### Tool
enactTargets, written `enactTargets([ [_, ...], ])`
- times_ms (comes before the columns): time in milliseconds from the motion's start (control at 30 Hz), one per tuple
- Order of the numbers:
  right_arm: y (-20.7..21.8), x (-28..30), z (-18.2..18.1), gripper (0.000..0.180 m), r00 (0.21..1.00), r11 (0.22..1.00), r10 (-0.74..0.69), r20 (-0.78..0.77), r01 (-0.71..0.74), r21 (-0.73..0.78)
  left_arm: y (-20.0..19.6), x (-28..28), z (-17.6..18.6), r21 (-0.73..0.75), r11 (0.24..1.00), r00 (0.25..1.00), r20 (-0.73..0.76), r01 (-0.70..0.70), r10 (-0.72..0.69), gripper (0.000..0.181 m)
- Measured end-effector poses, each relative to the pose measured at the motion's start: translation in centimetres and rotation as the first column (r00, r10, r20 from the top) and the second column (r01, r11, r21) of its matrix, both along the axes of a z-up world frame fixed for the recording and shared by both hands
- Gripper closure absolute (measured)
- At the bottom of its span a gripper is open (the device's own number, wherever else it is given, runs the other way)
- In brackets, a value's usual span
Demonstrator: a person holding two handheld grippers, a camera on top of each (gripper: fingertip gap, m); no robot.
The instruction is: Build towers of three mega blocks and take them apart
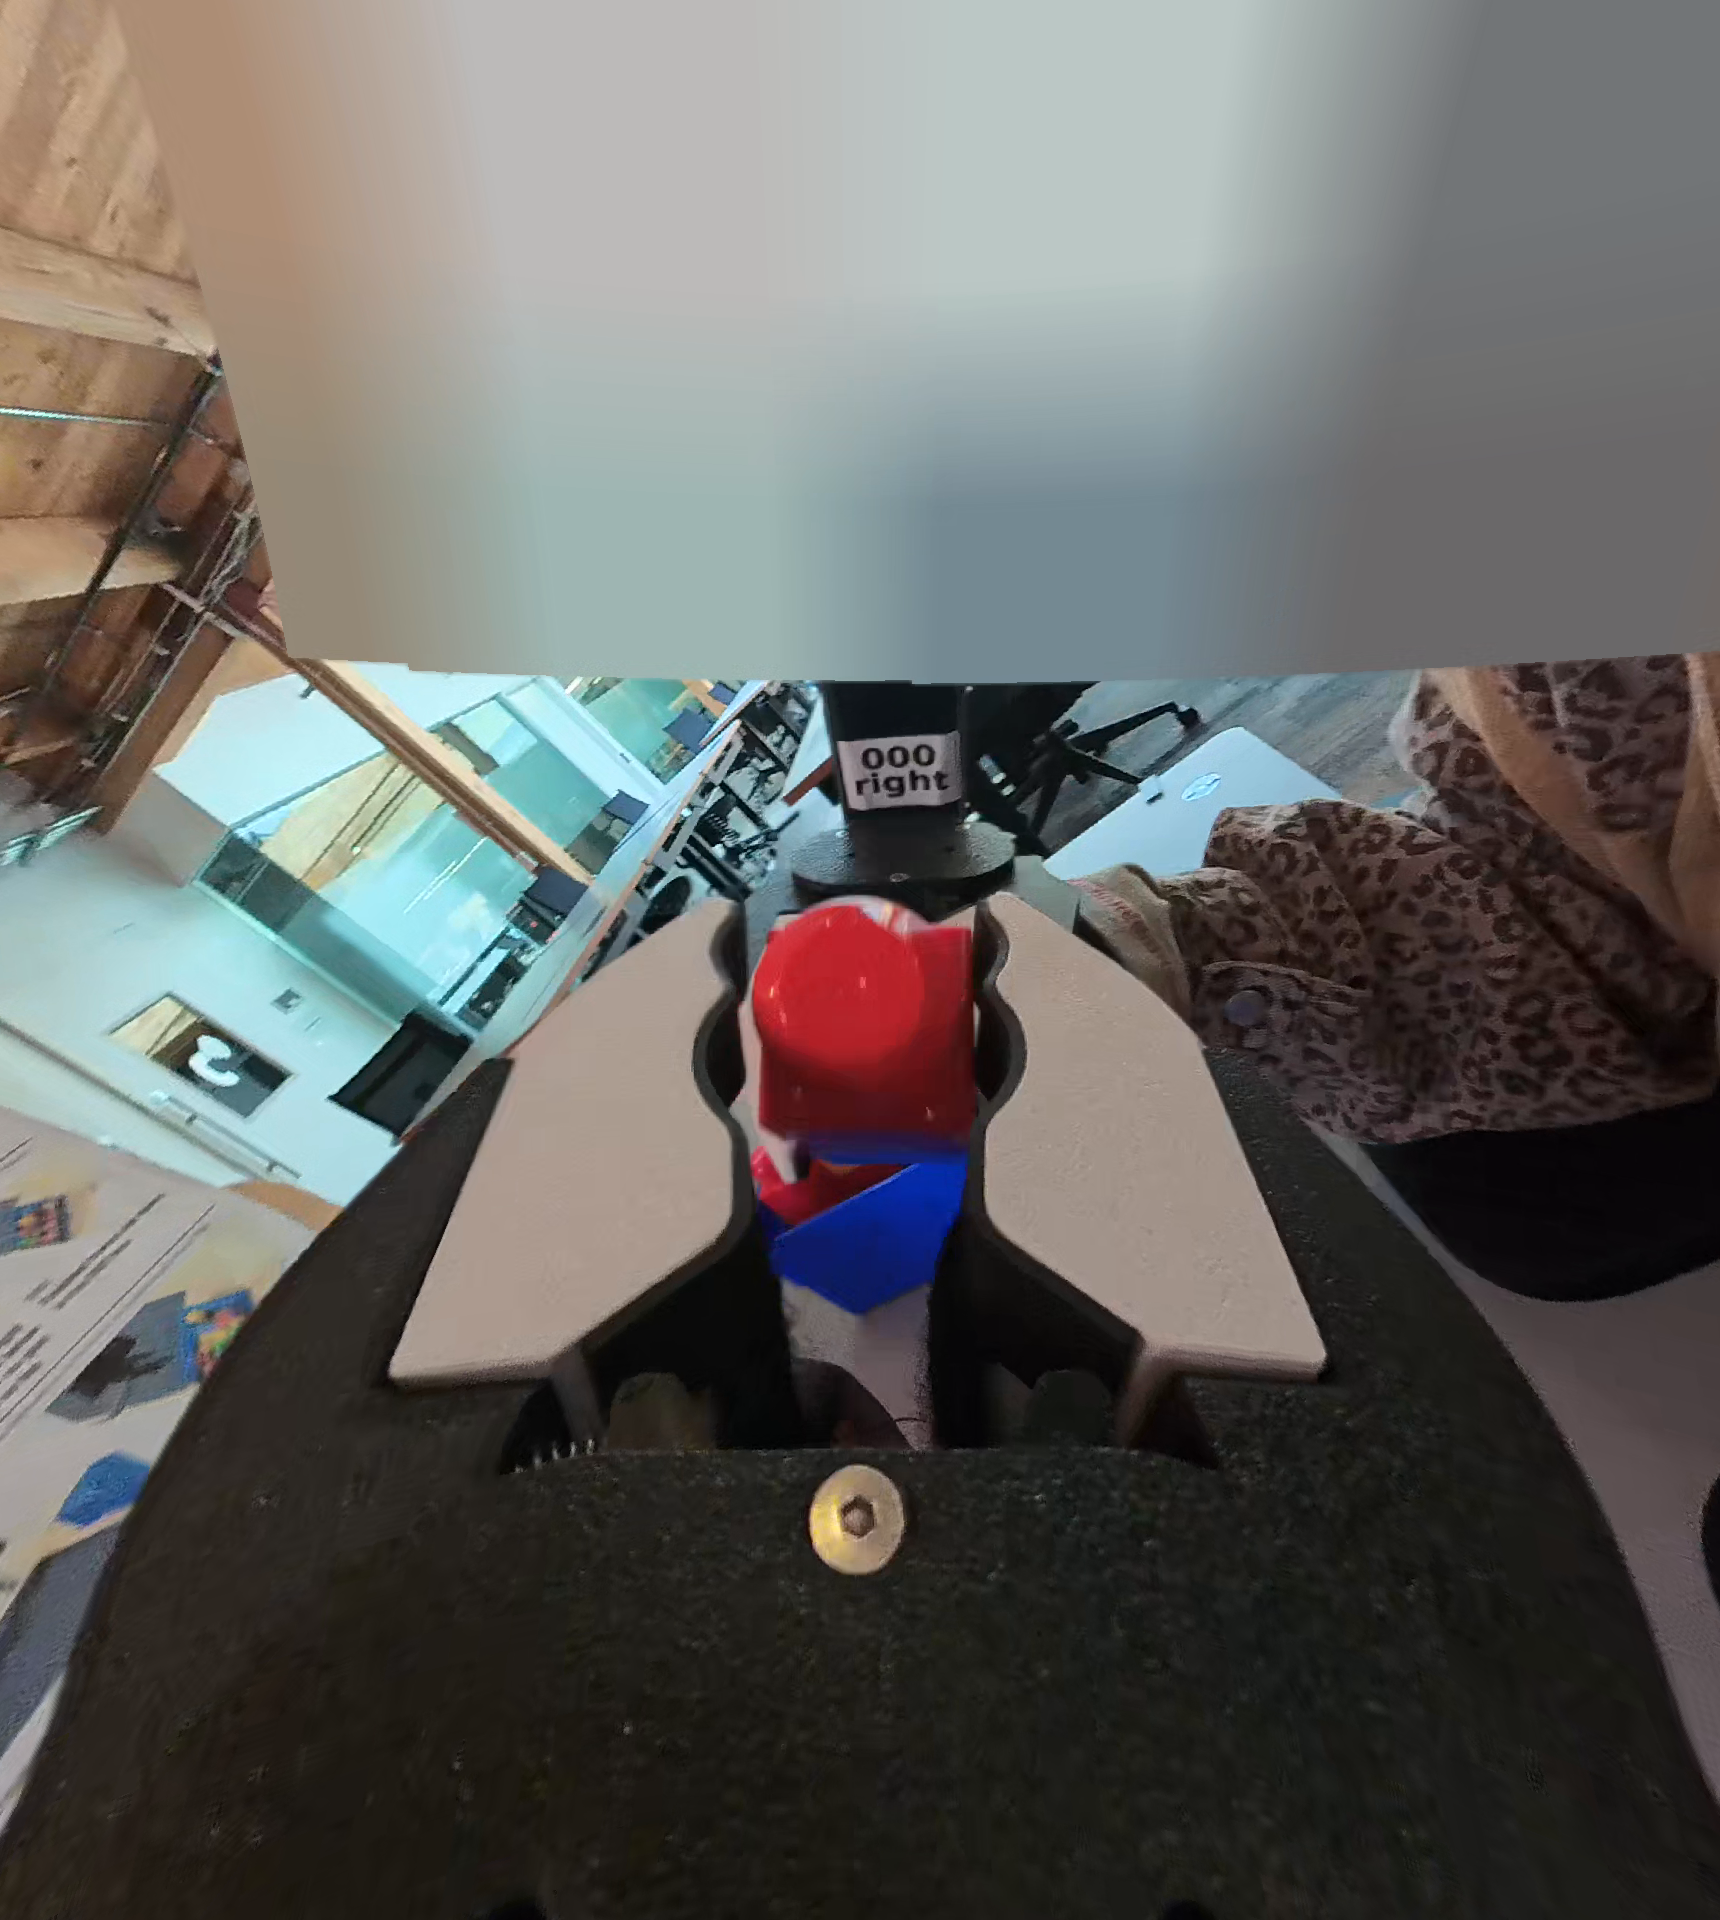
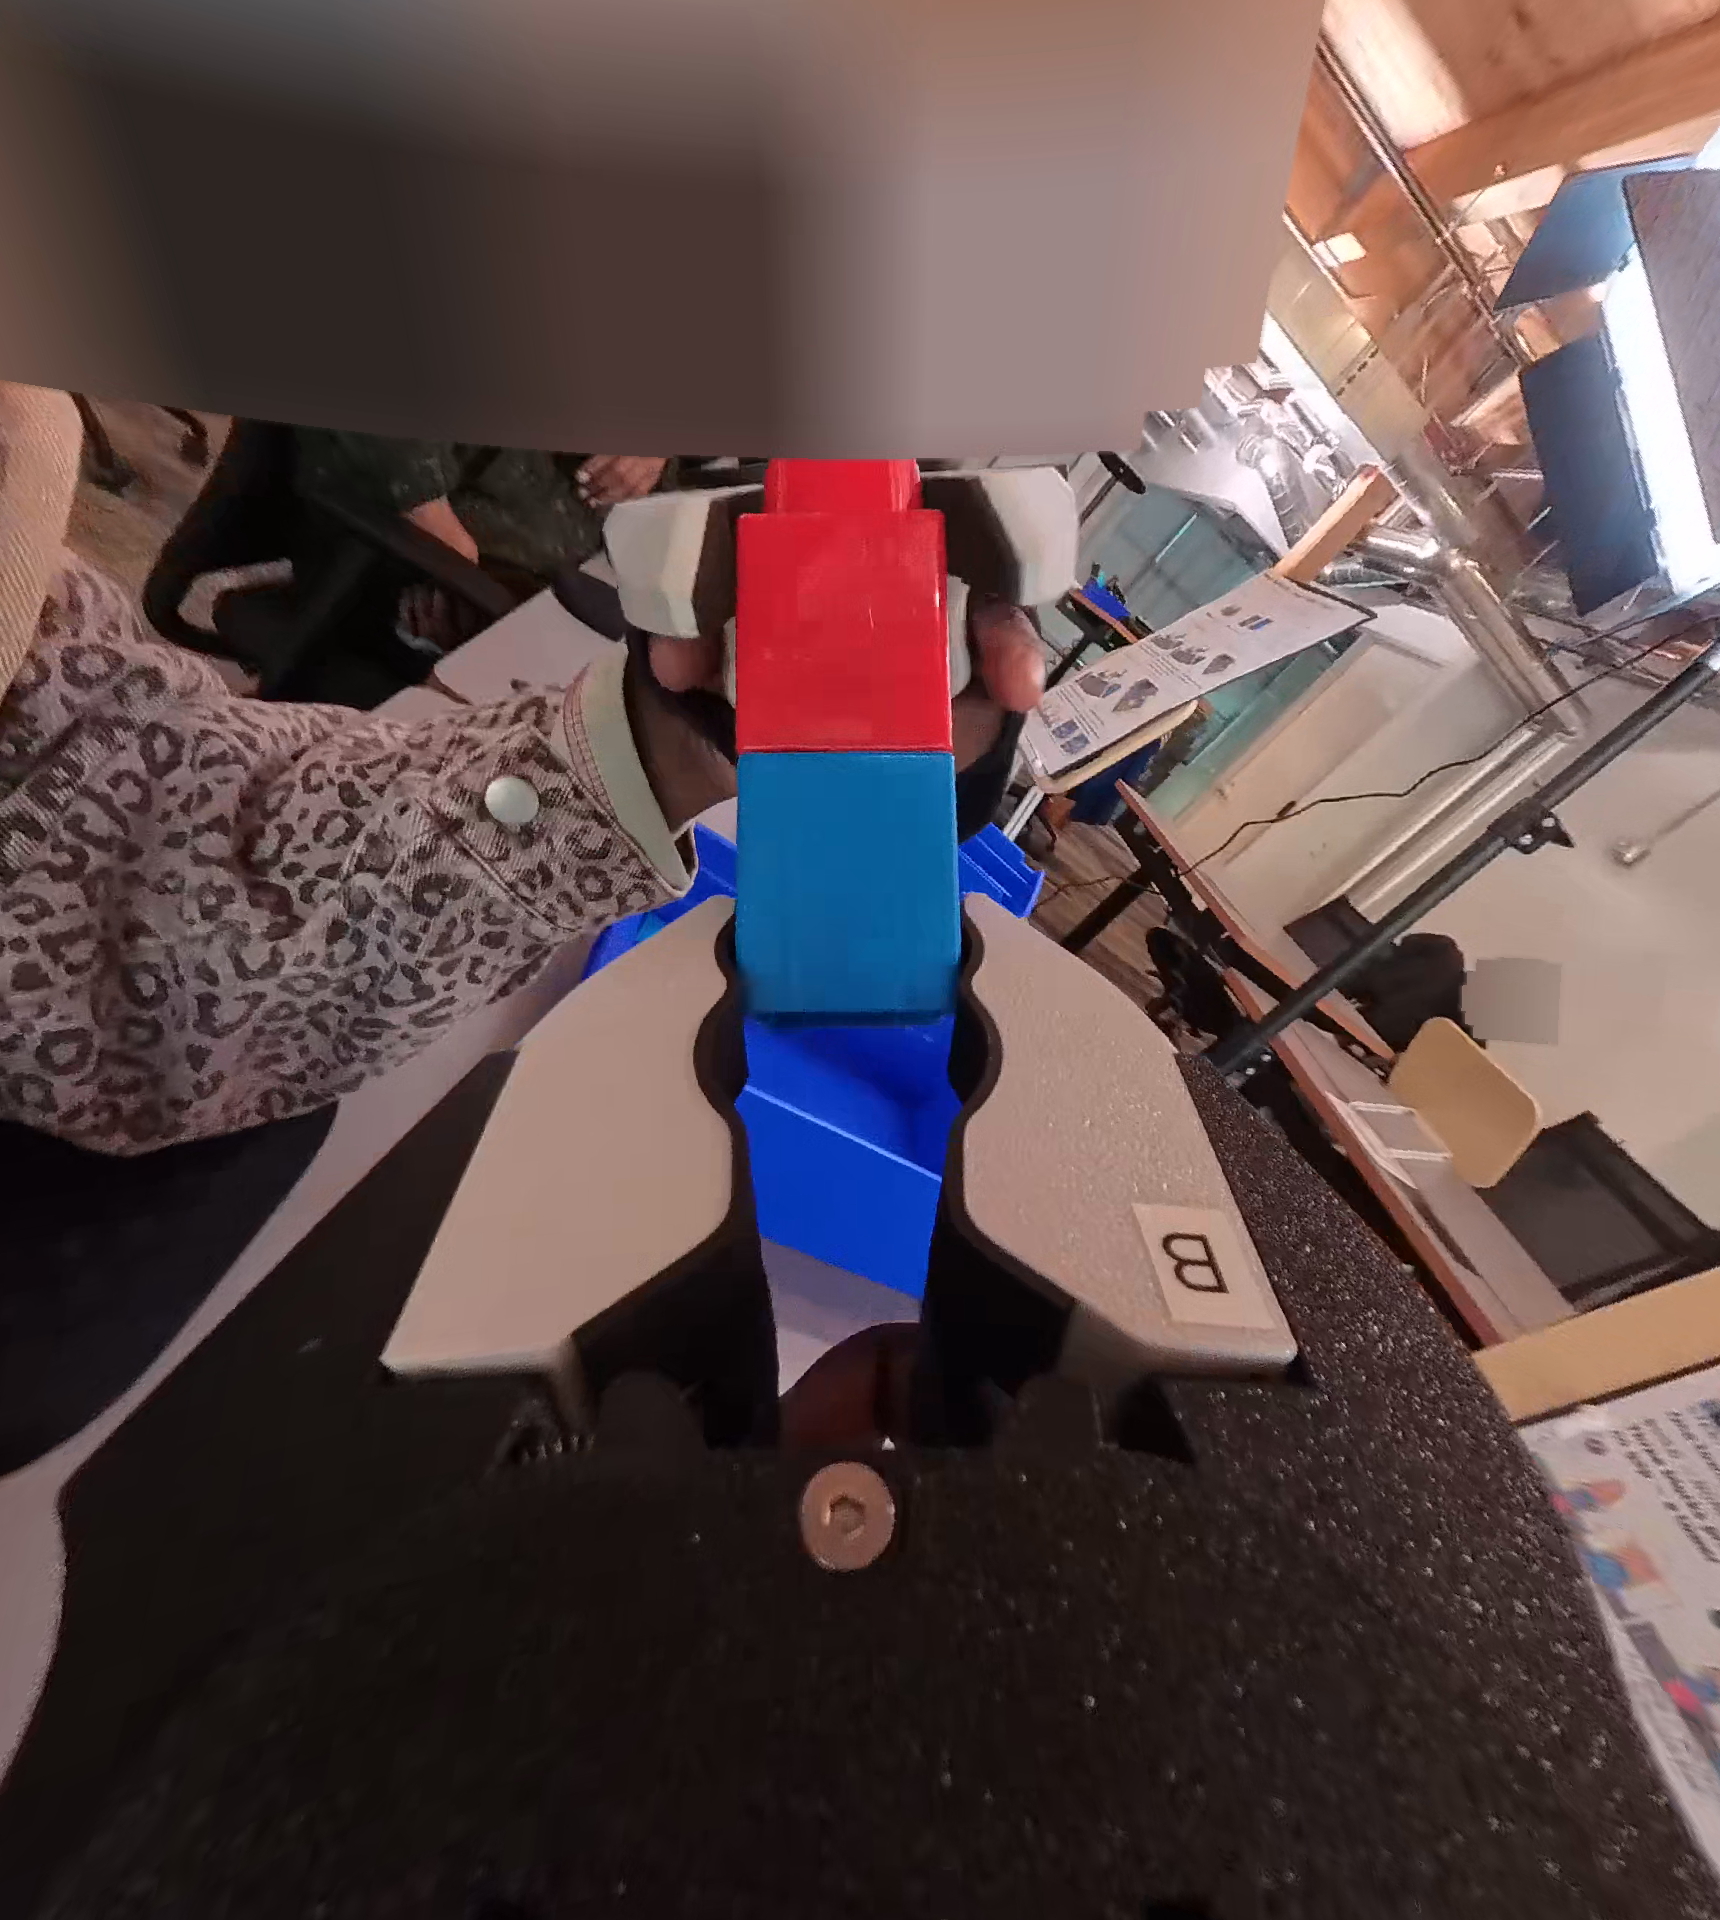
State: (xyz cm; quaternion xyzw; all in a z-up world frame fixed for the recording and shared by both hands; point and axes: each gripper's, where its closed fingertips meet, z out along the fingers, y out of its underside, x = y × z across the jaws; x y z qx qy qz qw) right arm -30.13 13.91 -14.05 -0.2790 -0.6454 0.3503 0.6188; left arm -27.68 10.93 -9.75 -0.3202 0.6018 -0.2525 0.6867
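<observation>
Between opposed grippers [image 2: 845, 966], block tower [image 2: 843, 748]

Timber ceiling [image 1: 35, 260], glass partitions [image 1: 399, 862], long desks [image 2: 1292, 997]

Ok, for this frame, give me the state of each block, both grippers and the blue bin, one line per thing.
left gripper: shut on the red block, at the stack's far end.
right gripper: shut on the teal block.
red block: joined to the teal block, held off the table.
teal block: joined to the red block, held.
blue bin: below the stack, contents not visible.
</observation>
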Motion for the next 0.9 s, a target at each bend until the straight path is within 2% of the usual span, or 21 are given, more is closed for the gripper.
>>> enactTargets([
  [67, 0.5, 0.2, 0.3, 0.143, 1.0, 0.998, 0.008, -0.03, -0.01, -0.058, 1.1, -1.0, 0.5, -0.02, 0.998, 0.997, 0.05, -0.056, 0.057, 0.133],
  [133, 1.4, 0.6, 0.6, 0.143, 0.999, 0.993, -0.003, -0.052, -0.003, -0.12, 1.9, -1.8, 1.2, -0.057, 0.996, 0.991, 0.113, -0.071, 0.077, 0.134],
  [300, 2.5, 0.7, 0.4, 0.143, 0.999, 0.98, -0.04, -0.031, 0.033, -0.195, 3.5, -1.0, 0.6, -0.126, 0.99, 0.99, 0.114, -0.068, 0.082, 0.14],
  [533, 3.0, 0.9, 0.3, 0.144, 0.992, 0.969, -0.117, 0.046, 0.124, -0.213, 4.3, -1.1, 0.6, -0.233, 0.972, 0.987, 0.159, 0.017, 0.02, 0.142],
  [900, 2.9, 0.3, 0.0, 0.144, 0.986, 0.969, -0.148, 0.073, 0.159, -0.19, 4.2, -1.8, 0.2, -0.265, 0.964, 0.991, 0.128, 0.001, 0.034, 0.142],
])
